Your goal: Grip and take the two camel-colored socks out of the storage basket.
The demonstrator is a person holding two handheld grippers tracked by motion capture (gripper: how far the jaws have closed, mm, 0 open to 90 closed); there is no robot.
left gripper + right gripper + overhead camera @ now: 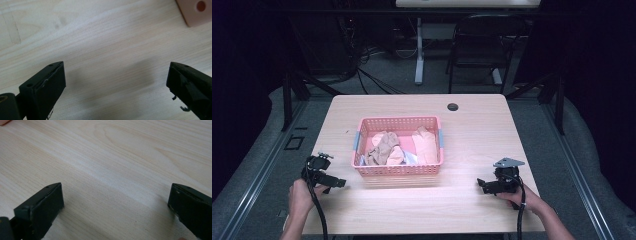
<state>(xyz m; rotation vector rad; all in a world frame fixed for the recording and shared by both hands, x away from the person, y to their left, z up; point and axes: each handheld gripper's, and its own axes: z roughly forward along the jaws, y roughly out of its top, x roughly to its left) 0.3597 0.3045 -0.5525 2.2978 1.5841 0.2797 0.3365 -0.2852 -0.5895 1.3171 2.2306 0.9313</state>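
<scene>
From the high view we see a pink plastic basket with perforated walls (398, 170) in the middle of the light wooden table (472, 125), with beige crumpled cloths (384, 148) inside. The left gripper (340, 183) lies near its left front corner, the right gripper (481, 184) well apart on the right; nothing stands between.

In the left gripper view the jaws stand wide apart over bare wood, and the basket corner (193, 11) shows at upper right.

In the right gripper view the jaws are also wide apart, with nothing between them.

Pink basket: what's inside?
The pink basket holds crumpled tan and peach cloth pieces and something pale blue-white near the front. Whatever lies beneath the cloth is covered, and the basket floor is mostly hidden.
</scene>
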